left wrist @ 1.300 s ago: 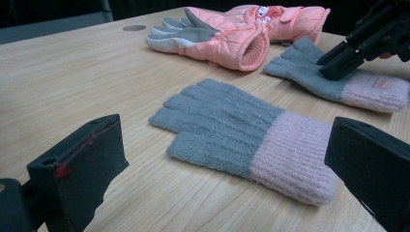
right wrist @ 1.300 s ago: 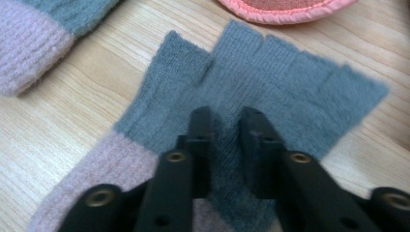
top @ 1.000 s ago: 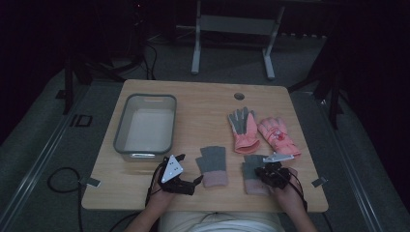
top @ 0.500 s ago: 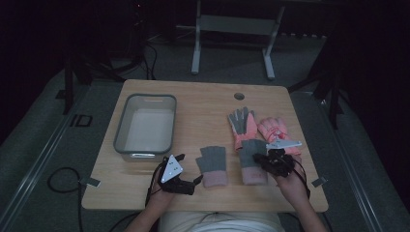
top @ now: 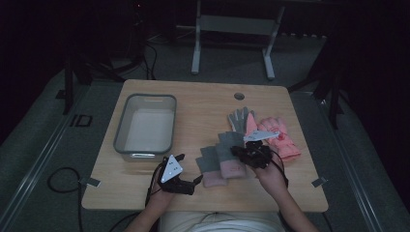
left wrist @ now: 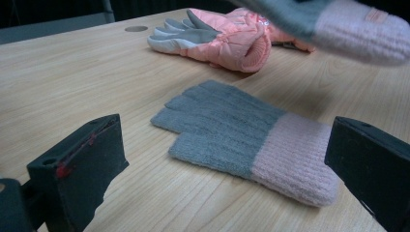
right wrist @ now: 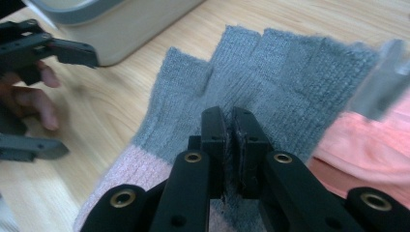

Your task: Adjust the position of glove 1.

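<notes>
A grey knit glove with a pink cuff (top: pixel 230 151) hangs just above the table, pinched by my right gripper (top: pixel 247 153), which is shut on it. In the right gripper view the two jaws (right wrist: pixel 231 121) press together on the grey knit (right wrist: pixel 280 67). A matching glove (top: pixel 209 166) lies flat on the wood just left of it, and shows in the left gripper view (left wrist: pixel 232 140) as well. My left gripper (top: pixel 186 180) rests near the front edge, open, its jaws (left wrist: pixel 227 150) wide apart and pointing at that flat glove.
Two pink ski gloves (top: pixel 244 122) (top: pixel 280 137) lie right of centre behind my right gripper. A grey plastic bin (top: pixel 121 140) stands at the left of the table. A round hole (top: pixel 239 95) sits near the far edge.
My right gripper has risen and moved left and away from the front edge, lifting the grey glove off the table. The left gripper has stayed put.
</notes>
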